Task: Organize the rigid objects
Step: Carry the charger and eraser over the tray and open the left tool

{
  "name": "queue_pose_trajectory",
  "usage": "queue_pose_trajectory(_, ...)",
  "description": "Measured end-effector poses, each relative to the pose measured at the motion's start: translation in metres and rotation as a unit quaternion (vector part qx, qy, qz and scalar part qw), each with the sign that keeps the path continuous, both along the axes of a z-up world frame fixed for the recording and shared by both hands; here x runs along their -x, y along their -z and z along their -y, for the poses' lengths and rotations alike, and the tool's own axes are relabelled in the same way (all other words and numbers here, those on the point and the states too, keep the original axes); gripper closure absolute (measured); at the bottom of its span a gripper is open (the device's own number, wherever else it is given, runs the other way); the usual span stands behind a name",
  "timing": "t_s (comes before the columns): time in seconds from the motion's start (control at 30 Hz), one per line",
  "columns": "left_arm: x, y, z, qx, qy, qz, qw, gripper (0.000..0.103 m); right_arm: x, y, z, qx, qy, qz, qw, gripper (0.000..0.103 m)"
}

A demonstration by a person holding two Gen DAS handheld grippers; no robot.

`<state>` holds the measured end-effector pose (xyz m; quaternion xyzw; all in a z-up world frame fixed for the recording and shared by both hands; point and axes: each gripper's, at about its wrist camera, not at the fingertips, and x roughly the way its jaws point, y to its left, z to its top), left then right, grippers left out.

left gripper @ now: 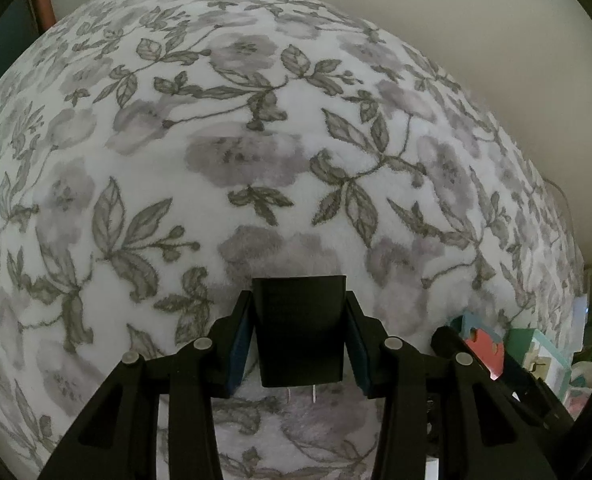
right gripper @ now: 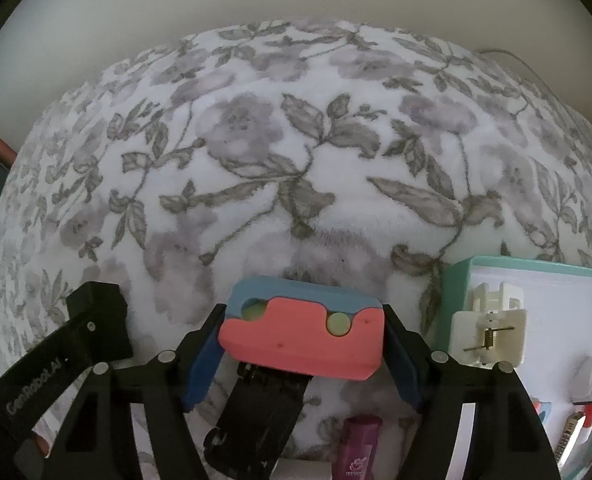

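a block [right gripper: 301,340] lies on the blanket [right gripper: 296,160], tray [right gripper: 453,280] to its right.

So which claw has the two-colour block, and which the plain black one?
The right claw has the pink-and-blue block between its fingers; the left claw grips the plain black block, metal prongs at its near end.

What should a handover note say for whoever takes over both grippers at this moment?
Left gripper: shut on a black plug adapter, held above the floral blanket.
Right gripper: pads against a pink and blue block.
Teal tray, on the right, already holds a white spring part.
Left on the blanket: black clip-like piece, purple tube.
Remaining: probably place both held items, then those two.
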<state>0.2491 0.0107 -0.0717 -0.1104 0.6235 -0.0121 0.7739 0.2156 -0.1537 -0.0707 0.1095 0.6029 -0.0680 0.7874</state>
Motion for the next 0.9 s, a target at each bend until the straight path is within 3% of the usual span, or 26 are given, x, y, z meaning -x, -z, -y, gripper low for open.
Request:
queue_pose_trajectory(0.37,0.008,-0.043,0.002,0.006,0.002,0.047,0.9989,0.059,0.022,-0.051,0.022,0.012,0.000,0.047,0.999,0.028)
queue_pose_trajectory(0.53,0.014,-0.066,0.017,0.015,0.015,0.071,0.9973,0.059,0.042,-0.068,0.053,0.022,0.021,0.065,0.997,0.028)
queue_pose_trajectory(0.9,0.032,-0.082,0.093,0.021,0.081,0.078,0.9934,0.059,0.096,-0.056,0.160,0.044,0.115,0.052,0.991,0.028)
